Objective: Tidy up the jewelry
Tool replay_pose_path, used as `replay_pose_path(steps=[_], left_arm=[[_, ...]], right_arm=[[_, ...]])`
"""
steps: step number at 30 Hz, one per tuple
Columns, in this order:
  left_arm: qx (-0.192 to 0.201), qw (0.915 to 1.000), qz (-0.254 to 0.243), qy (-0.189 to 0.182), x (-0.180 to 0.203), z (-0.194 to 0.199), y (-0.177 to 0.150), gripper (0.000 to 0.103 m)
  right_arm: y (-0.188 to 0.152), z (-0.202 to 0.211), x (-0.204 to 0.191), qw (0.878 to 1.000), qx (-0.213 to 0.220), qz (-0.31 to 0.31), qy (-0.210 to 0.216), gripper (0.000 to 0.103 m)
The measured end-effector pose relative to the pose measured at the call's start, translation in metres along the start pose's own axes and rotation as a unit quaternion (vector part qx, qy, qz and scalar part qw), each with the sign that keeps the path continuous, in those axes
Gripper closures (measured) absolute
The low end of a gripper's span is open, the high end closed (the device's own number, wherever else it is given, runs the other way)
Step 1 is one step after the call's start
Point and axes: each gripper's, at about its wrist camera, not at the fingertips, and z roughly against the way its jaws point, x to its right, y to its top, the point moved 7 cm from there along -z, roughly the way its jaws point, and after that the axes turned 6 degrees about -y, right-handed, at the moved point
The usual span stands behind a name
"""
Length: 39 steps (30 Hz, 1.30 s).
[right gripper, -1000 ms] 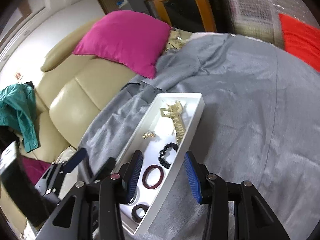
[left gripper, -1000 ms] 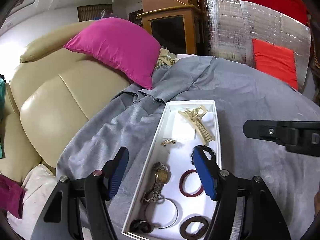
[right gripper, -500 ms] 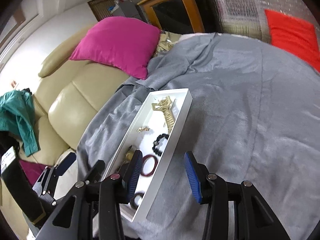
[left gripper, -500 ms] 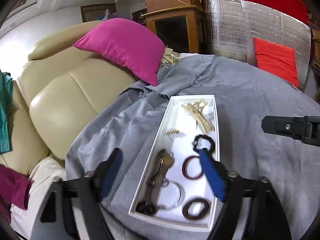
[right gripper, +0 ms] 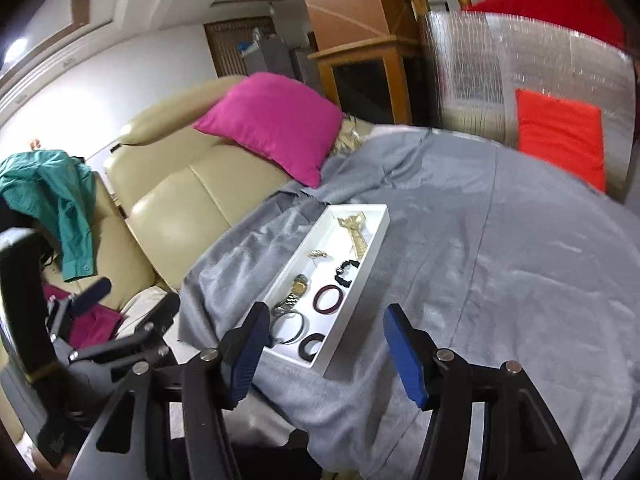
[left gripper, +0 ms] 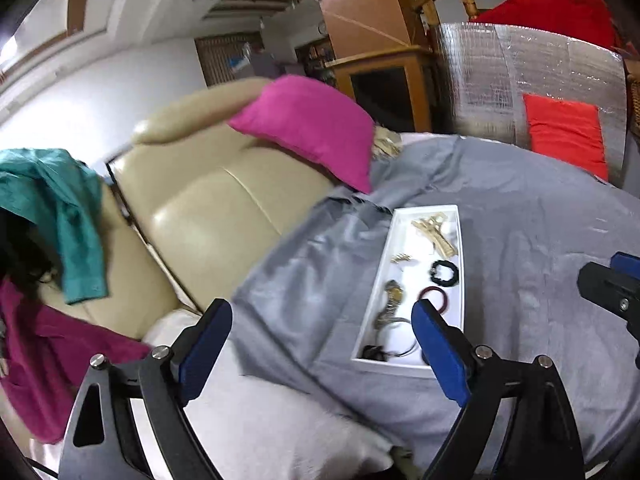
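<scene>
A white tray [left gripper: 464,280] [right gripper: 356,292] lies on the grey cloth [left gripper: 540,240]. It holds a gold hair clip [left gripper: 434,232] [right gripper: 356,232], a black beaded bracelet [left gripper: 444,272], a dark red bangle [right gripper: 328,299], a gold watch [left gripper: 392,294], a silver bangle [right gripper: 290,326] and a brown ring [right gripper: 312,346]. My left gripper [left gripper: 322,312] hangs back from the tray's near end, its jaws opening wide with nothing between them. My right gripper [right gripper: 326,316] is also short of the tray, jaws opening and empty. Its black tip [left gripper: 612,292] shows at the left wrist view's right edge.
A beige leather sofa [left gripper: 224,216] with a pink cushion [left gripper: 312,128] and a teal garment [left gripper: 68,208] stands left of the cloth. Behind it are a silver foil panel [left gripper: 520,80], a red cushion [left gripper: 564,136] and a wooden cabinet [right gripper: 360,76].
Both grippers have drawn back and upward from the tray, which now looks smaller and farther off. Both pairs of jaws stand wider apart than before.
</scene>
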Motion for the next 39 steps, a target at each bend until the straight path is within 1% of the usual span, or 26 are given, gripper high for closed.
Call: replay_pose_path(steps=[3,6,9,11,18,20,28,35,39], left_arm=[[0.012,0.9999,-0.007,0.009,-0.007,0.029,-0.002,0.011],[0.02,0.9997,-0.013,0.01,-0.01,0.054,-0.004,0.011],[0.026,0.9995,-0.014,0.011,-0.012,0.075,-0.007,0.007],[0.03,0.9994,-0.014,0.01,-0.013,0.088,-0.009,0.007],[0.043,0.9987,-0.025,0.016,-0.016,0.117,-0.016,0.006],[0.045,0.9985,-0.027,0.015,-0.018,0.124,-0.018,0.006],[0.054,0.9976,-0.026,0.035,-0.026,0.137,-0.023,0.006],[0.047,0.9983,-0.003,0.034,-0.033,0.137,-0.027,0.006],[0.05,0.9979,0.006,0.04,-0.039,0.139,-0.028,0.006]], right_arm=[[-0.009,0.029,-0.01,1.0,0.013,0.007,-0.008,0.039],[-0.019,0.055,-0.017,1.0,0.024,0.009,-0.01,0.038],[-0.028,0.077,-0.019,0.999,0.036,0.007,-0.023,0.037],[-0.032,0.089,-0.021,0.999,0.04,0.006,-0.021,0.037],[-0.045,0.12,-0.028,0.997,0.06,0.011,-0.039,0.034],[-0.05,0.125,-0.031,0.997,0.063,0.014,-0.042,0.034],[-0.057,0.132,-0.034,0.996,0.071,0.014,-0.053,0.034],[-0.056,0.13,-0.032,0.996,0.07,0.006,-0.055,0.034],[-0.057,0.128,-0.036,0.996,0.067,0.01,-0.053,0.033]])
